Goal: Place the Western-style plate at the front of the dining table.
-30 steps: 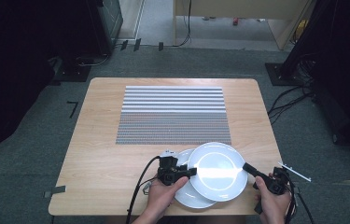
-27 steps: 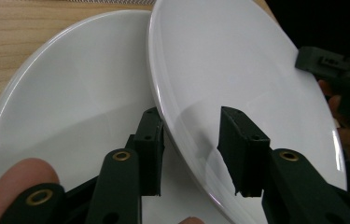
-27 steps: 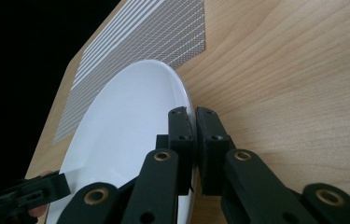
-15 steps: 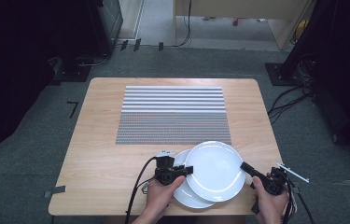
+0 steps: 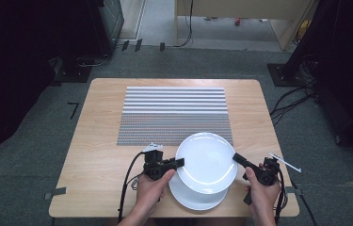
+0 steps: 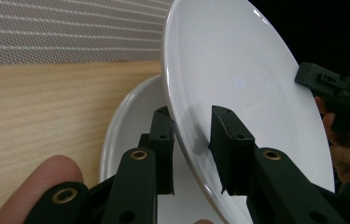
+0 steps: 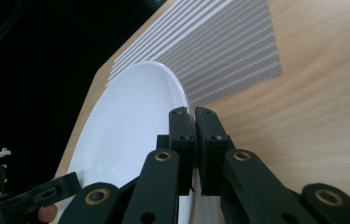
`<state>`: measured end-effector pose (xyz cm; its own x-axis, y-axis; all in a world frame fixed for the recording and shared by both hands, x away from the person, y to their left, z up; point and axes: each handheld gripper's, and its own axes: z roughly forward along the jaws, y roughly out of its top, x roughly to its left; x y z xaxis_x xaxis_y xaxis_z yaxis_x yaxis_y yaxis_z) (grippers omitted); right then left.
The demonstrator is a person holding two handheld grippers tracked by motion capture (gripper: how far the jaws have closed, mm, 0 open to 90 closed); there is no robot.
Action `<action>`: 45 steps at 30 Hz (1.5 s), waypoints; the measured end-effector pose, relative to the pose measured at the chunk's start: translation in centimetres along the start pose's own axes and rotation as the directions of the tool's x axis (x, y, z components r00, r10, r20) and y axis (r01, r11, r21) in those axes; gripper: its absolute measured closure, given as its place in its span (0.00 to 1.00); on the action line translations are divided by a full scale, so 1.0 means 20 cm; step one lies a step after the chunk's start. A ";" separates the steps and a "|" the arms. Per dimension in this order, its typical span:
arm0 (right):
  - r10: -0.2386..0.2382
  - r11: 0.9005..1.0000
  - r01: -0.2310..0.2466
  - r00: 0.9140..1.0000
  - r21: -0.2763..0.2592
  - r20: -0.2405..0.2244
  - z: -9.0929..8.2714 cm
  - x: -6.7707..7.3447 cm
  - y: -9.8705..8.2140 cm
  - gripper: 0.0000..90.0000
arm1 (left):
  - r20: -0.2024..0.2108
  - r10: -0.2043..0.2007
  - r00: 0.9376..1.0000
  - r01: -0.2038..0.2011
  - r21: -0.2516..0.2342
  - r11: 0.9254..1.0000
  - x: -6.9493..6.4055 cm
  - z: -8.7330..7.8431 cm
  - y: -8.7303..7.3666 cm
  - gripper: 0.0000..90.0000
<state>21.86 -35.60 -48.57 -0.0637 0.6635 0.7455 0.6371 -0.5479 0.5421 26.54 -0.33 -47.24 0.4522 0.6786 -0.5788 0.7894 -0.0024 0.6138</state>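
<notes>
Both grippers hold one white plate. The left gripper [image 5: 180, 163] pinches the left rim of the top plate [image 5: 207, 160], and the right gripper [image 5: 236, 158] pinches its right rim. In the left gripper view the black jaws have just been closing, and now the rim sits between them with the pads pressed on it. In the right gripper view the jaws stand nearly together, with the thin edge of the plate squeezed between them.

Two grips, one on each side, keep the plate from tipping (a plate held by one edge would swing down). The person's left hand [image 5: 153, 190] and right hand [image 5: 261, 195] come in from the near edge of the table [image 5: 99, 155].

The top plate is lifted a little above a second plate [image 5: 197, 197], which lies flat on the wood at the near side. The top one sits a bit farther and to the right of it, so the lower one peeks out underneath. The top plate looks a bit tilted in the gripper views.

A striped grey mat [image 5: 174, 113] lies in the middle of the table, just beyond the plates. The far rim of the lifted plate already hangs over the mat's near edge. I think the mat is where the plate is meant to go, but it is not set down yet.
</notes>
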 end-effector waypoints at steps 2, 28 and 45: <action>-0.008 1.000 0.008 1.000 0.001 -0.010 0.03 0.05 0.02 0.97 | -0.005 -0.006 1.000 0.006 -0.017 1.000 0.02 -0.03 0.03 0.79; -0.094 0.995 0.095 0.995 0.036 -0.028 0.54 0.41 0.27 0.96 | -0.089 -0.076 0.993 0.066 -0.117 0.991 0.31 -0.19 0.40 0.78; -0.016 0.996 0.012 0.999 0.087 0.048 0.87 0.32 0.32 0.96 | -0.198 -0.144 0.970 0.134 -0.064 0.989 0.53 0.00 0.58 0.76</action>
<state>38.99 -26.01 -47.17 -0.0367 0.6959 0.7172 0.7004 -0.4940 0.5151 40.36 6.85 -46.23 0.2426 0.8035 -0.5436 0.8146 0.1356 0.5639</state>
